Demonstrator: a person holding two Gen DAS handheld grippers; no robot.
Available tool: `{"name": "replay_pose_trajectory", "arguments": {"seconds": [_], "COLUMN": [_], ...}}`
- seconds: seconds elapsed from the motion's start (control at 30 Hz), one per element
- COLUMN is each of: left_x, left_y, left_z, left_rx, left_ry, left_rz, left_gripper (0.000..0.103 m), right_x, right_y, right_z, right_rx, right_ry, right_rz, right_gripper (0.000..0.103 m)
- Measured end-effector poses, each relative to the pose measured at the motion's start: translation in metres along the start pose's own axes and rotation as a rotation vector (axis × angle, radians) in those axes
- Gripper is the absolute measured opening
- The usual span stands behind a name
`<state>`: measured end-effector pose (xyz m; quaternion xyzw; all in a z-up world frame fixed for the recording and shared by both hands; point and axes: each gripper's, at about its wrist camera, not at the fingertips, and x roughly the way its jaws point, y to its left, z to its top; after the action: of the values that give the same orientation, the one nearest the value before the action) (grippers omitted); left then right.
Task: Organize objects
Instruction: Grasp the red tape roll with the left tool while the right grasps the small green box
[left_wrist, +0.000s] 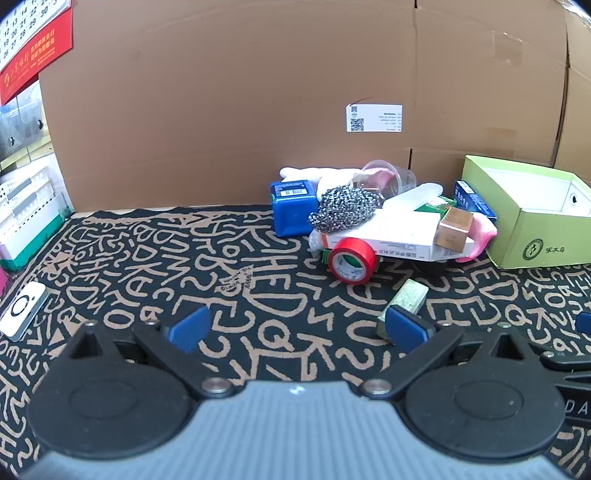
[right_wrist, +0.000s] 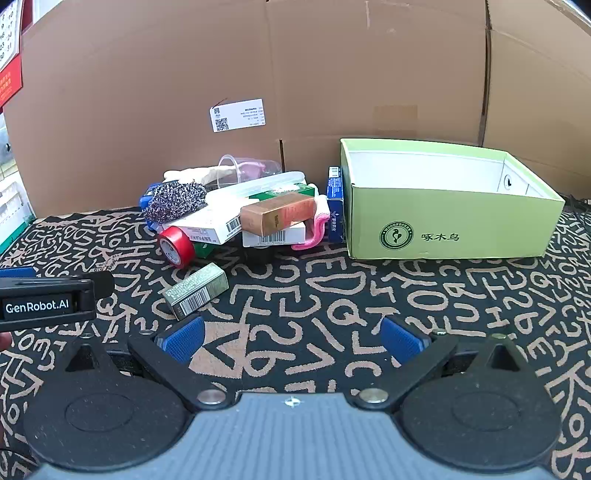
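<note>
A heap of clutter lies on the patterned cloth against the cardboard wall: a red tape roll, a steel scourer, a blue box, white cartons, a copper carton and a clear cup. A small gold-green carton lies apart, in front of the heap. An open green box stands to the right. My left gripper is open, its right fingertip just before the gold carton. My right gripper is open over bare cloth.
A tall cardboard wall closes the back. A white device lies on the cloth at far left, beside a white-and-green rack. The left gripper's body shows at the left of the right wrist view.
</note>
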<state>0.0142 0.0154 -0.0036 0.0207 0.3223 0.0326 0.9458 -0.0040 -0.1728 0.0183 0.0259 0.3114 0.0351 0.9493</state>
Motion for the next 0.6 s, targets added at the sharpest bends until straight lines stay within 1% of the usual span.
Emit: {"name": "replay_pose_trajectory", "arguments": {"seconds": [0.27, 0.4, 0.47, 0.6], "left_x": [0.019, 0.029, 0.034, 0.041], "left_y": [0.009, 0.008, 0.010, 0.027], "left_z": [0.003, 0.003, 0.005, 0.013], "left_rx": [-0.021, -0.005, -0.004, -0.023], "left_ry": [0.031, 0.041, 0.044, 0.030], "left_rz": [0.012, 0.022, -0.001, -0.111], "left_gripper": [0.103, 0.103, 0.103, 0.103], "right_x": [0.015, 0.025, 0.030, 0.037], "right_y": [0.004, 0.007, 0.011, 0.023], "right_z": [0.002, 0.003, 0.002, 0.001], "right_rx": [0.001, -0.006, -0.027, -0.113], "right_ry": [0.030, 0.042, 0.049, 0.034], "right_rz": [0.032, 0.074, 0.098, 0.176], "right_gripper": [0.103, 0.103, 0.103, 0.103]}}
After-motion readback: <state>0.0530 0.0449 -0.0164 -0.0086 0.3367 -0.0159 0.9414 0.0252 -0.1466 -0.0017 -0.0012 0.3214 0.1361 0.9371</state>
